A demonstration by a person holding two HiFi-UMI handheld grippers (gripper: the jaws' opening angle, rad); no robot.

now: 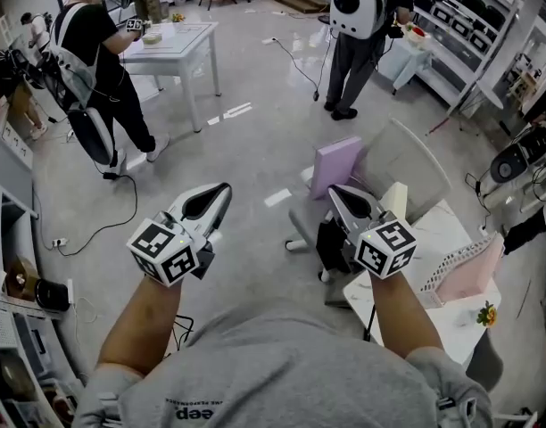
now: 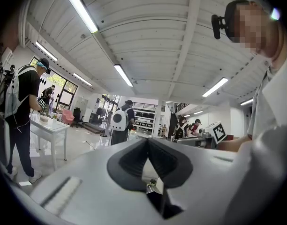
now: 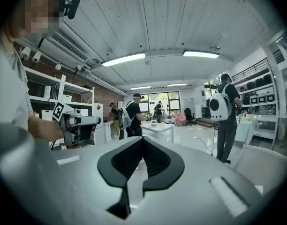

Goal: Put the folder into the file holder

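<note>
Looking down, I see my left gripper (image 1: 224, 188) and right gripper (image 1: 334, 191) pinched tight, holding nothing. The purple folder (image 1: 335, 166) stands just past my right gripper.

white table (image 1: 188, 41), pale chair (image 1: 411, 163), wall shelving (image 1: 465, 12)

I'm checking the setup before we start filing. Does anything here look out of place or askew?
The lilac folder stands propped on edge against the white chair, leaning, rather than on the white table where the pink file holder sits. Nothing looks spilled or broken.
</note>
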